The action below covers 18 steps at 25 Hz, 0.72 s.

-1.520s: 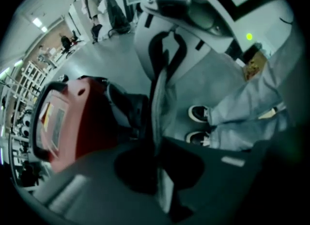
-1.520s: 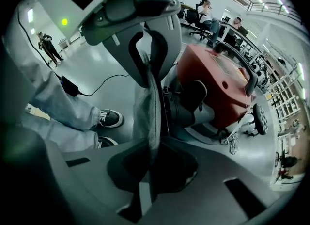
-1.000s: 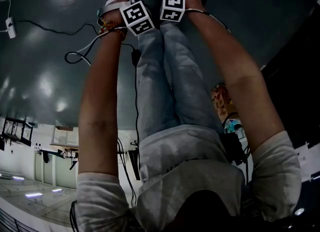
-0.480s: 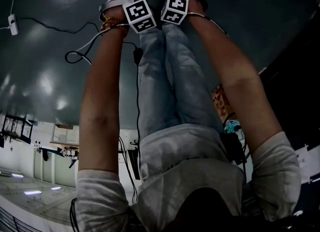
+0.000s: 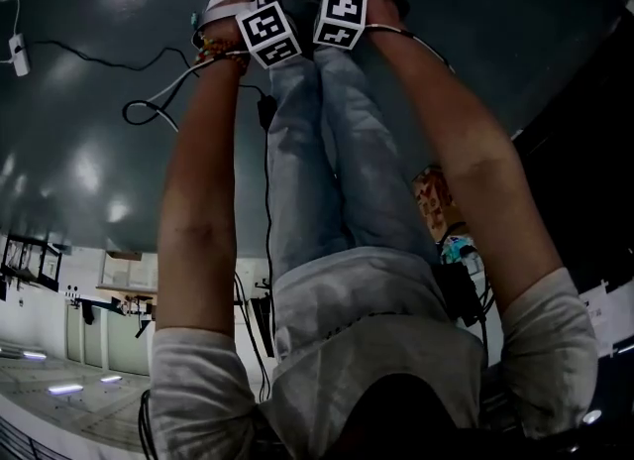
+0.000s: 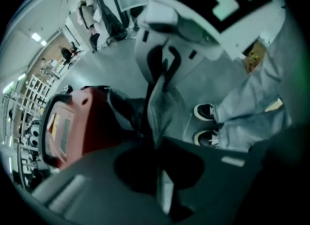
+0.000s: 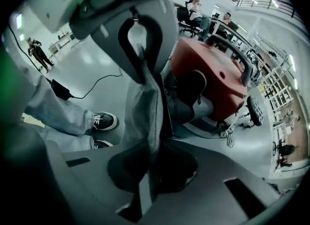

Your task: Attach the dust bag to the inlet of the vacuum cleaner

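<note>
Between the left jaws: the left gripper (image 6: 158,144) is pinching one edge of the grey dust bag (image 6: 160,115), and its jaws are standing shut onto the fabric.
Between the right jaws: the right gripper (image 7: 149,147) is pinching the opposite edge of the same bag, with its jaws likewise pressing together on the cloth.
Bag position: the bag is hanging stretched between the two claws. They are facing each other close together, each showing just beyond the other's jaws.
Bag contents: the fabric is lying slack and folded flat, and its inside is not showing.
Inlet: the dark round inlet (image 7: 184,105) is sitting just beside the bag, on the side away from the person's shoes (image 7: 104,120). Whether the bag is touching it cannot be told.
Vacuum cleaner: the red vacuum cleaner (image 7: 213,76) is standing on the grey floor (image 7: 87,59) directly behind the inlet. It is lying ahead and right of the right claw, and ahead and left of the left claw.
Head view: both forearms are reaching down, and the marker cubes (image 5: 267,34) are sitting side by side next to the red body's edge.
Cable: a black cable (image 7: 97,84) is lying on the floor to the left of the right claw.
</note>
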Tool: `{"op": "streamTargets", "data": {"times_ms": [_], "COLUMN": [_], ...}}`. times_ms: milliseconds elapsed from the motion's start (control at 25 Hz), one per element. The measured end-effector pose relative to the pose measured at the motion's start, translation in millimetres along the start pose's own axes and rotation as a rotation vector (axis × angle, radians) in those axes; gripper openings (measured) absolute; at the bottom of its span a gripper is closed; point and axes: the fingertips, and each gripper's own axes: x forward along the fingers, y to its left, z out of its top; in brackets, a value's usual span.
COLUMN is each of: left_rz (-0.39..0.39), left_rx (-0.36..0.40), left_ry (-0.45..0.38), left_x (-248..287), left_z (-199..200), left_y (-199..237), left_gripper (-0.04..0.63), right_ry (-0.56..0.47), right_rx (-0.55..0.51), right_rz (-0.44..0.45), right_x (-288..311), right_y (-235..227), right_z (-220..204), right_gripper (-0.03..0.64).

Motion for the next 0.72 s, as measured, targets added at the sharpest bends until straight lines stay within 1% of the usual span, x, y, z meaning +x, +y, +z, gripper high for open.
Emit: {"op": "streamTargets", "data": {"times_ms": [80,120,200,320,400,480,520,600,720], "left_rz": [-0.005,-0.012,-0.015,0.015,0.025,0.019,0.016,0.023,0.071], "left_rx": [-0.04,-0.044,-0.02,0.032,0.019,-0.009,-0.009,0.02,0.131], "left_ry": [0.014,0.017,0.006,-0.013,-0.003,0.008,0.014,0.015,-0.012], "left_x": [6,6,-3,-14,-5,6,9,4,-12], "left_z": [-6,-6,0,7,3,-2,-3,1,10], "left_y": [-6,-7,-3,5,4,-1,-1,4,12], "left_gripper": [0.015,0.015,0.016,0.017,0.017,0.017,0.017,0.015,0.025], "right_ry": [-0.009,-0.013,-0.017,-0.018,-0.021,-0.038,-0.047,-0.048,-0.035], "right_rx": [-0.031,-0.036,-0.016,0.038,0.038,0.008,-0.004,-0.002,0.046], "right_rz": [-0.01,-0.013,-0.012,-0.008,-0.027,-0.042,-0.044,-0.046,-0.033], "right_x": [-5,-4,7,16,6,-4,-5,3,11], "right_y": [-5,-6,-3,0,-2,-3,-3,-3,4], "right_z": [5,4,1,-1,1,2,2,-1,-4], "right_gripper": [0.021,0.021,0.021,0.021,0.021,0.021,0.021,0.021,0.023]}}
